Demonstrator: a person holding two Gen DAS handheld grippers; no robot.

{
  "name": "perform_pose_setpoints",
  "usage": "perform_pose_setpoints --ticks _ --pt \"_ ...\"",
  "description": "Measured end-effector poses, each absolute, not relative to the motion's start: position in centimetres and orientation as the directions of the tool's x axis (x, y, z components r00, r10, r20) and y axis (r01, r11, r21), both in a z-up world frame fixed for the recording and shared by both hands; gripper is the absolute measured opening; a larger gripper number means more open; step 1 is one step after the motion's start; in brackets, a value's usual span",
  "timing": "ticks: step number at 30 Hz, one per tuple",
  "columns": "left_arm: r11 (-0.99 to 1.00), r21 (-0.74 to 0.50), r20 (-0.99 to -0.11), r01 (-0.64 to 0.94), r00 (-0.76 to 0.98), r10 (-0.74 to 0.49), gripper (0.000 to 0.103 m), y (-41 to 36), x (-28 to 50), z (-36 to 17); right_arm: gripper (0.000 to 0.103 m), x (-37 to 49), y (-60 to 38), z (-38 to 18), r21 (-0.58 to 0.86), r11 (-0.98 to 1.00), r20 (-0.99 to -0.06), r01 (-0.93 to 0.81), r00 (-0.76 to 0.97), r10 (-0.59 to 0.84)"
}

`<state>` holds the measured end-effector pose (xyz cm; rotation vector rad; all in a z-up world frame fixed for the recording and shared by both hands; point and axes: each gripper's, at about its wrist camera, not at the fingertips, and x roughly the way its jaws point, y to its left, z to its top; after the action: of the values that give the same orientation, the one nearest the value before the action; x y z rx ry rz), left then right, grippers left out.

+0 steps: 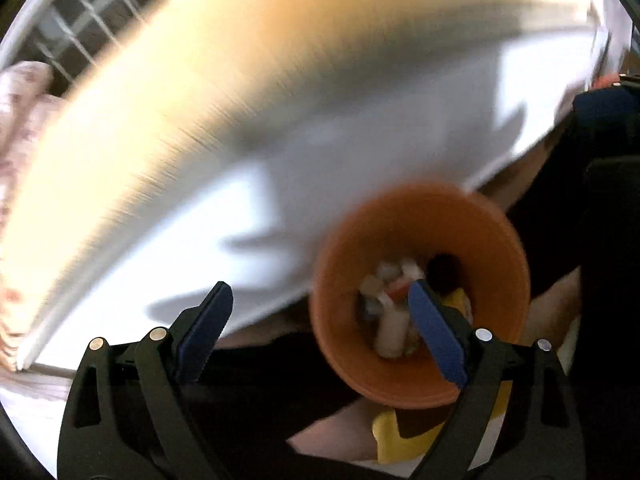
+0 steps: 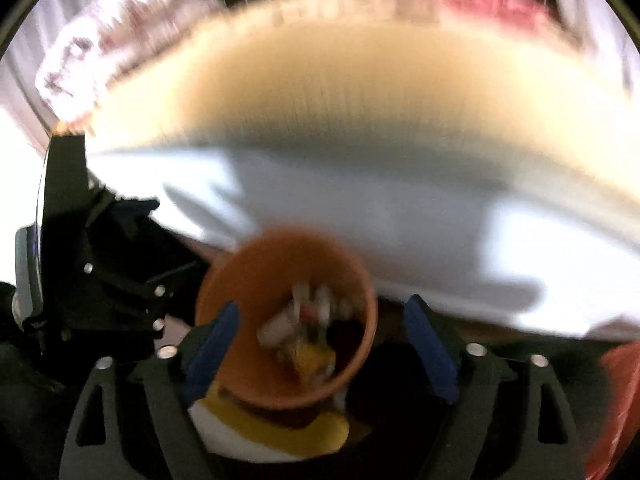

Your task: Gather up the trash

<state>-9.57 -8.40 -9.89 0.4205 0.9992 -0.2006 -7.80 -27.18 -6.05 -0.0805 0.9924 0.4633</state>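
Note:
Both views are blurred by motion. An orange bin [image 1: 420,240] stands below the near edge of a white table [image 1: 280,160]; it holds several pieces of whitish and yellow trash [image 1: 394,304]. My left gripper [image 1: 318,300] is open and empty, its right finger over the bin's mouth. In the right wrist view the same bin [image 2: 280,276] with trash [image 2: 296,328] sits between my fingers. My right gripper [image 2: 324,320] is open and empty above it. The left gripper's black body [image 2: 100,280] shows at the left.
A yellow and white object [image 2: 280,428] lies under the bin. A patterned pink cloth [image 2: 120,32] and a window grille [image 1: 92,12] lie beyond the table. Something red [image 2: 620,400] is at the right edge.

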Motion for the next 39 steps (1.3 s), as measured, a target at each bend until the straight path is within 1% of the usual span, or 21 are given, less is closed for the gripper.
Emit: perform_pose_setpoints --ticks 2,4,7,10,13,16,19,22,28,39 --pt "0.919 0.246 -0.803 0.309 0.596 0.014 0.089 -7.4 -9.8 -6.4 0.098 -8.1 -27.6 -2.5 0.106 0.903 -0.745 -0.416 0.568 0.349" --pt "0.938 0.243 -0.736 0.246 0.676 0.013 0.091 -6.5 -9.6 -2.4 0.098 -7.9 -27.7 0.8 0.088 0.911 -0.659 -0.402 0.663 0.356" --pt "0.964 0.229 -0.64 0.138 0.767 0.042 0.092 -5.6 -8.5 2.5 0.098 -6.4 -27.5 3.9 0.073 0.937 -0.581 -0.342 0.749 0.318" --pt "0.987 0.154 -0.568 0.044 0.821 0.052 0.093 -5.0 -6.9 6.4 0.098 -4.5 -27.0 6.1 0.059 0.963 -0.496 -0.263 0.829 0.257" --pt "0.995 0.095 -0.536 -0.008 0.842 0.057 0.093 -4.6 -5.2 8.3 0.098 -2.8 -26.8 7.8 0.03 0.979 -0.461 -0.203 0.866 0.194" --pt "0.998 0.056 -0.535 -0.039 0.843 0.063 0.093 -4.3 -3.2 9.2 0.098 -1.4 -26.5 7.9 0.011 0.991 -0.456 -0.135 0.881 0.125" --pt "0.998 0.025 -0.549 -0.06 0.833 0.064 0.093 -4.2 -2.0 8.7 0.098 -1.0 -26.5 7.8 0.053 0.99 -0.464 -0.129 0.875 0.139" --pt "0.997 0.001 -0.563 -0.077 0.824 0.064 0.093 -3.9 -1.7 7.6 0.098 -1.0 -25.9 7.2 0.055 0.99 -0.47 -0.128 0.872 0.139" --pt "0.996 0.022 -0.58 -0.081 0.811 0.079 0.093 -3.9 -1.7 6.3 0.098 -1.2 -24.4 6.0 -0.002 0.989 -0.485 -0.151 0.865 0.131" --pt "0.997 0.011 -0.589 -0.081 0.805 0.072 0.093 -3.8 -1.6 5.8 0.098 -1.1 -24.0 5.2 -0.03 0.989 -0.499 -0.142 0.86 0.109"
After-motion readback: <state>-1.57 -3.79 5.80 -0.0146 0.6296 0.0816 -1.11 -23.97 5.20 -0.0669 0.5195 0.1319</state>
